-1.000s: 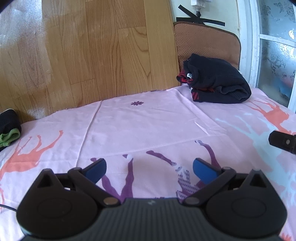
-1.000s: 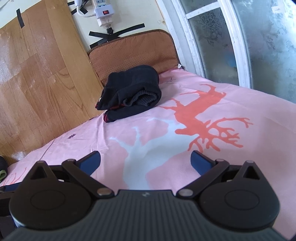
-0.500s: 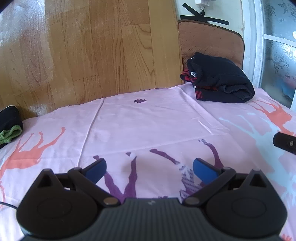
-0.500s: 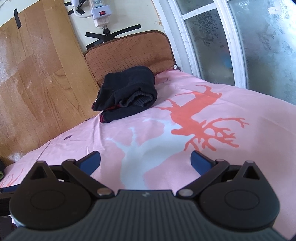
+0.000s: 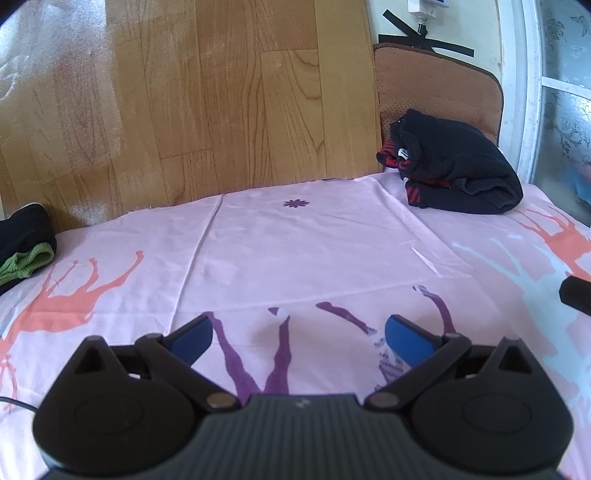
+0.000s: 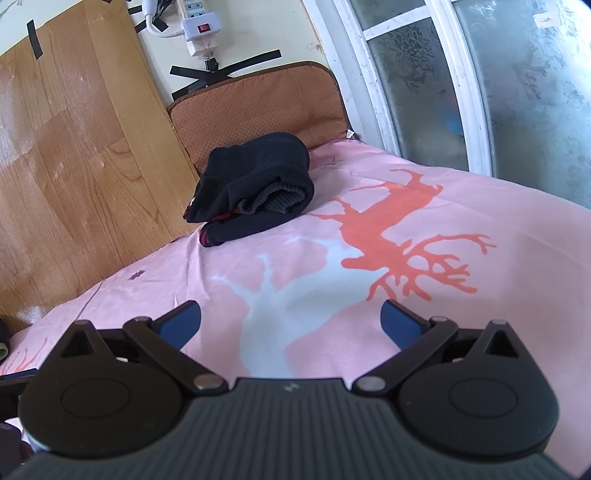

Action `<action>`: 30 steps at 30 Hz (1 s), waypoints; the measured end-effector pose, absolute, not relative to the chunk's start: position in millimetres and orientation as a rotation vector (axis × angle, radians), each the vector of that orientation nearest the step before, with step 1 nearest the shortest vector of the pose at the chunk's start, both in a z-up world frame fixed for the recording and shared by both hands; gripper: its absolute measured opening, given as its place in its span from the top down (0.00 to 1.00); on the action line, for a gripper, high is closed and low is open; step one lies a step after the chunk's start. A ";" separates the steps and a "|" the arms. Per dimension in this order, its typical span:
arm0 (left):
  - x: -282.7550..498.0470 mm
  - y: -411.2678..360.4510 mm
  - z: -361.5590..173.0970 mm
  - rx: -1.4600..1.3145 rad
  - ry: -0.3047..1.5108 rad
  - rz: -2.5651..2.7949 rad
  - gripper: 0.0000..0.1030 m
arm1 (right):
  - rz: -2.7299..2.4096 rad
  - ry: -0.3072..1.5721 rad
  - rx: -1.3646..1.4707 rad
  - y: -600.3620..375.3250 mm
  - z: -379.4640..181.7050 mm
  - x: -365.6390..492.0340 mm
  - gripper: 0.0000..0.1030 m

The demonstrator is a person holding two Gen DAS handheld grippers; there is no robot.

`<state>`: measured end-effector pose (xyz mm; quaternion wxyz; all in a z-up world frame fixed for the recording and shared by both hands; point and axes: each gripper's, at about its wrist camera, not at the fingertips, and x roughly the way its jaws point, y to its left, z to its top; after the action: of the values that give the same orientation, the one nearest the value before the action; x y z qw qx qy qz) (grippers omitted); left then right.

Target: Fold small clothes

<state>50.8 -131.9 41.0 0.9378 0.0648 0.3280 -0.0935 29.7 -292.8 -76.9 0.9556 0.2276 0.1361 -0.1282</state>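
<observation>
A folded black garment with red-striped trim [image 5: 454, 177] [image 6: 255, 192] lies at the far right corner of the pink sheet [image 5: 314, 243] [image 6: 480, 332], against a brown cushion. A second dark garment with a green edge [image 5: 22, 247] sits at the far left border of the left wrist view. My left gripper [image 5: 298, 336] hovers open over the near middle of the sheet, nothing between its blue pads. My right gripper [image 6: 290, 319] is open too, empty, over the sheet well short of the black garment. Its dark tip [image 5: 576, 295] shows at the right border of the left wrist view.
A wood-pattern panel [image 5: 184, 103] stands behind the sheet. The brown cushion [image 6: 258, 107] leans on the wall under a taped power strip [image 6: 199, 33]. A frosted window with a white frame [image 6: 461, 92] runs along the right side.
Both views have tilted slightly upward and shifted; the black garment sits a little farther right and higher in the left wrist view. Both grippers stay open and empty.
</observation>
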 end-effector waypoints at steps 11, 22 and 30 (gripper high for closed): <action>46.1 -128.7 52.9 0.120 0.639 -0.206 0.00 | -0.319 0.290 0.437 -278.3 -75.5 17.8 0.00; 39.0 -122.6 67.6 0.115 0.584 -0.195 0.00 | -0.310 0.253 0.422 -261.8 -54.8 15.1 0.00; 40.4 -120.2 70.4 0.131 0.584 -0.185 0.00 | -0.292 0.250 0.418 -255.1 -50.4 15.2 0.00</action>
<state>40.4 -120.2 70.4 0.9514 0.0646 0.2870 -0.0910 15.2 -255.1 -50.4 0.9599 0.2063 0.1232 -0.1442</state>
